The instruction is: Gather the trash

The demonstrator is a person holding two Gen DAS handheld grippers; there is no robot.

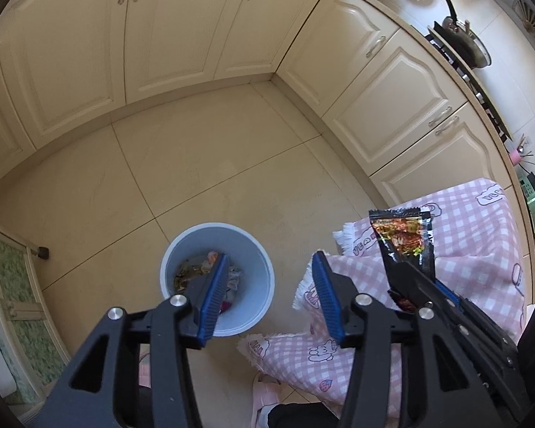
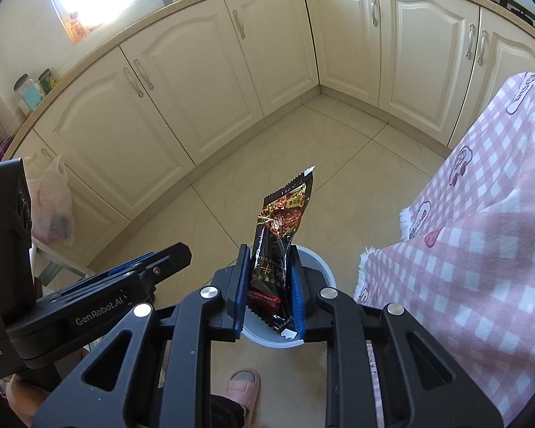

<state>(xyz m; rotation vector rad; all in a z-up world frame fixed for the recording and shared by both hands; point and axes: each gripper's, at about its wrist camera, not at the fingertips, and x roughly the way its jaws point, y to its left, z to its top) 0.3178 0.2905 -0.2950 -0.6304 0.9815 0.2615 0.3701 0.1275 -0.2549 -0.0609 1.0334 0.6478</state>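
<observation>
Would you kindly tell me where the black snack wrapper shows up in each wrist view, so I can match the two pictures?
Left wrist view: the black snack wrapper is at right of centre, in front of the pink checked cloth, pinched by the right tongs.
Right wrist view: the wrapper stands at centre between the blue pads.
Shared landmark: the grey-blue trash bin on the floor.

Left claw (image 1: 271,294) spread wide; right claw (image 2: 269,283) clamped on wrapper (image 2: 279,235).

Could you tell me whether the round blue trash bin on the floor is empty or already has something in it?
Not empty: the round blue trash bin has no lid, and crumpled wrappers lie at its bottom.
</observation>
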